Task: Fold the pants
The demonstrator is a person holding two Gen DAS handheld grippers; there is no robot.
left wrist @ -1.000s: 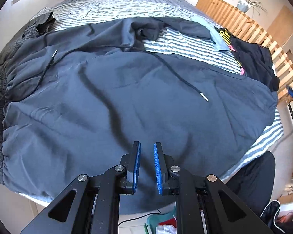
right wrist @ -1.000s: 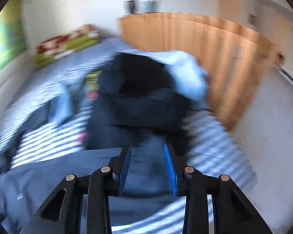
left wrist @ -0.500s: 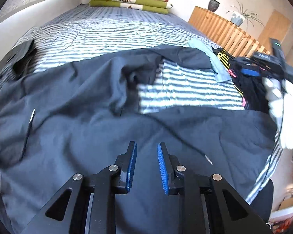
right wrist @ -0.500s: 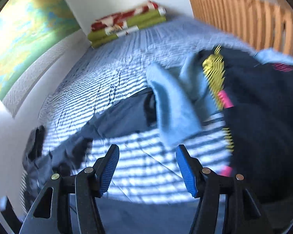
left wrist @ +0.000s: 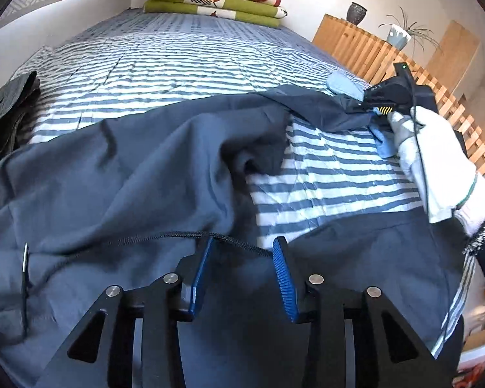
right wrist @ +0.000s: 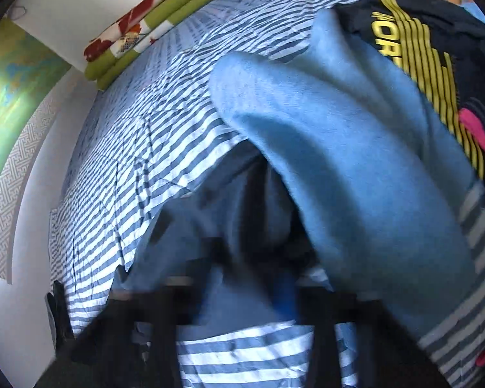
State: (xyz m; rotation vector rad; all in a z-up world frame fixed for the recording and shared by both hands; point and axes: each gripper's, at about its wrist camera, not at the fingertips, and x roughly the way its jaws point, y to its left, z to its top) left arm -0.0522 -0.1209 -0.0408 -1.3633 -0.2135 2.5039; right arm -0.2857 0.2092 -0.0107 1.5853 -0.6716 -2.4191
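Navy pants (left wrist: 129, 177) lie crumpled across a blue-and-white striped bed (left wrist: 177, 64), their black drawstring (left wrist: 165, 235) trailing over the cloth. My left gripper (left wrist: 242, 245) hovers low over the waist area. Its jaws are opening, and only the drawstring and flat fabric lie beneath them. A white-gloved hand (left wrist: 430, 148) holds my right gripper (left wrist: 368, 113) at the far leg end of the pants. In the blurred right wrist view, my right gripper (right wrist: 242, 287) is shut on bunched navy pants (right wrist: 229, 220) fabric, under a light-blue garment (right wrist: 339, 161).
A black garment with yellow print (right wrist: 420, 42) lies to the right of the light-blue one. A dark grey garment (left wrist: 9, 110) sits at the bed's left edge. Folded green and red blankets (left wrist: 216, 3) are at the head of the bed. A wooden slatted panel (left wrist: 365, 45) runs along the right.
My left gripper moved forward over the pants and its jaws widened. My right gripper swung down from the pile of clothes to the pant leg end and closed from wide open.
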